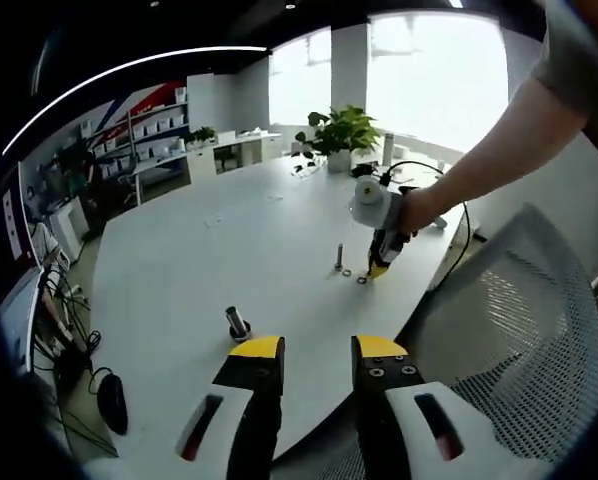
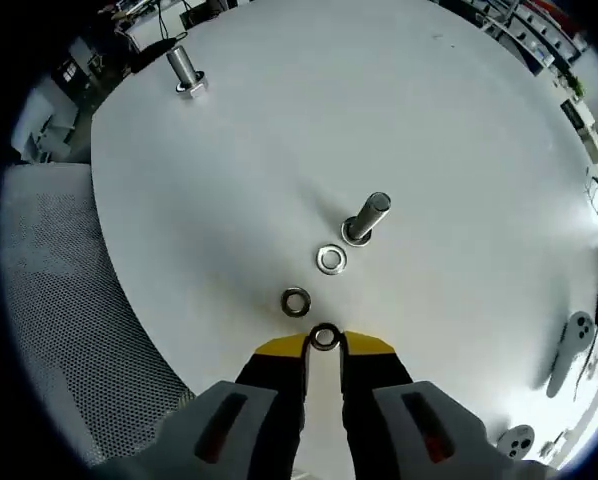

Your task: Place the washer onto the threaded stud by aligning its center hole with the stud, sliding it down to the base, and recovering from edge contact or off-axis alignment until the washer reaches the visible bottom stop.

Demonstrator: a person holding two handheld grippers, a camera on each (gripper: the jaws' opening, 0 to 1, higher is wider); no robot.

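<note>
The right claw (image 2: 324, 345) is seen in the right gripper view angled down at the white desk (image 2: 459, 130), its yellow-tipped jaws nearly closed on a small metal washer (image 2: 325, 337), which is pinched at its edge between the tips. In the left gripper view the same claw (image 1: 377, 272) is held by a hand (image 1: 411, 210) on an outstretched bare arm reaching in from the right, its tips lowered to the desk surface (image 1: 229, 240) just beside the stud.

The left claw (image 1: 317, 350) is held low at the near desk edge, jaws parted with a clear gap and nothing between them.

The threaded stud (image 2: 365, 219) is a short bright metal cylinder standing upright on the desk, long axis vertical, with a wider base at the foot. It is seen in the left gripper view as a thin upright pin (image 1: 339, 256). Two loose rings lie flat on the desk between the stud and the right claw: a silver washer (image 2: 331, 260) just beside the stud's base, and a darker ring (image 2: 295, 302) nearer the claw. Whether the gripped washer lies flat or is tilted cannot be told.

A second upright stud (image 2: 186, 70) stands well apart from the first, and shows dark and squat in the left gripper view (image 1: 237, 323). The desk is smooth and matte. A mesh-backed chair (image 1: 524, 330) stands at the desk edge.
</note>
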